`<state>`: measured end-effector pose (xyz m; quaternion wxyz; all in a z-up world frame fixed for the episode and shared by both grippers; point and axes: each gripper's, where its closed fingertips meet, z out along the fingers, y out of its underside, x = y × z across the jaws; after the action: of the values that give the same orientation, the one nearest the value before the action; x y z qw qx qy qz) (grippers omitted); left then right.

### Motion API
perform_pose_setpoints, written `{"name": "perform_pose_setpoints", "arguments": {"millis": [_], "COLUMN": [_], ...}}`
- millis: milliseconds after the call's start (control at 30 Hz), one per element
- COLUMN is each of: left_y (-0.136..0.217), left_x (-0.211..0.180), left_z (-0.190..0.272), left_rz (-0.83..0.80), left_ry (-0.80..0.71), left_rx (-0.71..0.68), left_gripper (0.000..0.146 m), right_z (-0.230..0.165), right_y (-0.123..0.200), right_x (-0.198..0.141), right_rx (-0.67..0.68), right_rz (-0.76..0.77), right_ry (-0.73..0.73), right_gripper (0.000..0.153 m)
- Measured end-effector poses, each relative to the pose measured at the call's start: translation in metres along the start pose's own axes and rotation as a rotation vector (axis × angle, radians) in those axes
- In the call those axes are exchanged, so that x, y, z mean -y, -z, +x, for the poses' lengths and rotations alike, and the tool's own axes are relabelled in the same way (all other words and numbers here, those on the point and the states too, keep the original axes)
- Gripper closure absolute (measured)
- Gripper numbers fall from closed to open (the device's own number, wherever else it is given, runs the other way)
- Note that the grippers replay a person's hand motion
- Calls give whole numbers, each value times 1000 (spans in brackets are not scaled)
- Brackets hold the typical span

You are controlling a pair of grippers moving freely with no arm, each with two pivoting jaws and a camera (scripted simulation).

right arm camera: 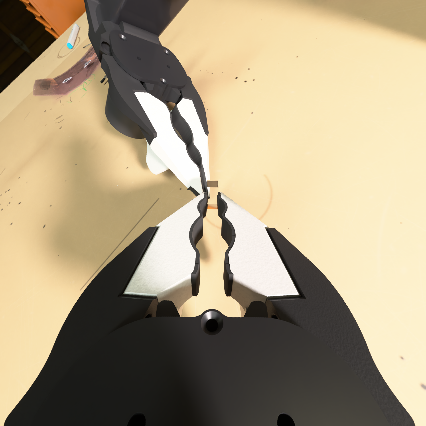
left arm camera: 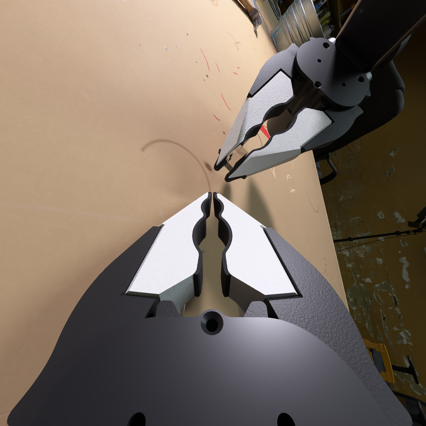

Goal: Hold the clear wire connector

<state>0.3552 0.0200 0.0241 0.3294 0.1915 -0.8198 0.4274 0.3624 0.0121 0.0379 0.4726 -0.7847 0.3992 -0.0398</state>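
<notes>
The clear wire connector [right arm camera: 212,200] is a small transparent block with an orange tint at its near end. My right gripper [right arm camera: 212,196] is shut on it at the fingertips, just above the tan table [right arm camera: 322,115]. In the left wrist view the right gripper [left arm camera: 227,171] comes in from the upper right with the connector [left arm camera: 235,154] between its fingers. My left gripper [left arm camera: 212,193] is shut and empty, its tips a short way below the right gripper's tips. In the right wrist view the left gripper [right arm camera: 203,187] reaches in from the upper left, its tips right beside the connector's far end.
A white tube with a blue cap [right arm camera: 73,36], a brown curved strip [right arm camera: 66,78] and an orange box [right arm camera: 53,13] lie at the table's far left. A corrugated metal container [left arm camera: 299,25] stands past the far edge. The table edge [left arm camera: 327,230] runs down the right.
</notes>
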Motion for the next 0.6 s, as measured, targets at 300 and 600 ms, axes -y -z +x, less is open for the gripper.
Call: {"name": "perform_pose_setpoints", "arguments": {"millis": [300, 600], "left_y": [0, 6], "left_x": [1, 8], "left_z": [3, 10], "left_rz": [8, 62], "left_ry": [11, 30], "left_rx": [-25, -90], "left_gripper": [145, 145], "right_z": [-1, -4], "right_y": [1, 5], "right_x": [1, 9], "right_rx": [-2, 66], "right_rz": [1, 71], "right_ry": [16, -67], "right_gripper": [145, 145]}}
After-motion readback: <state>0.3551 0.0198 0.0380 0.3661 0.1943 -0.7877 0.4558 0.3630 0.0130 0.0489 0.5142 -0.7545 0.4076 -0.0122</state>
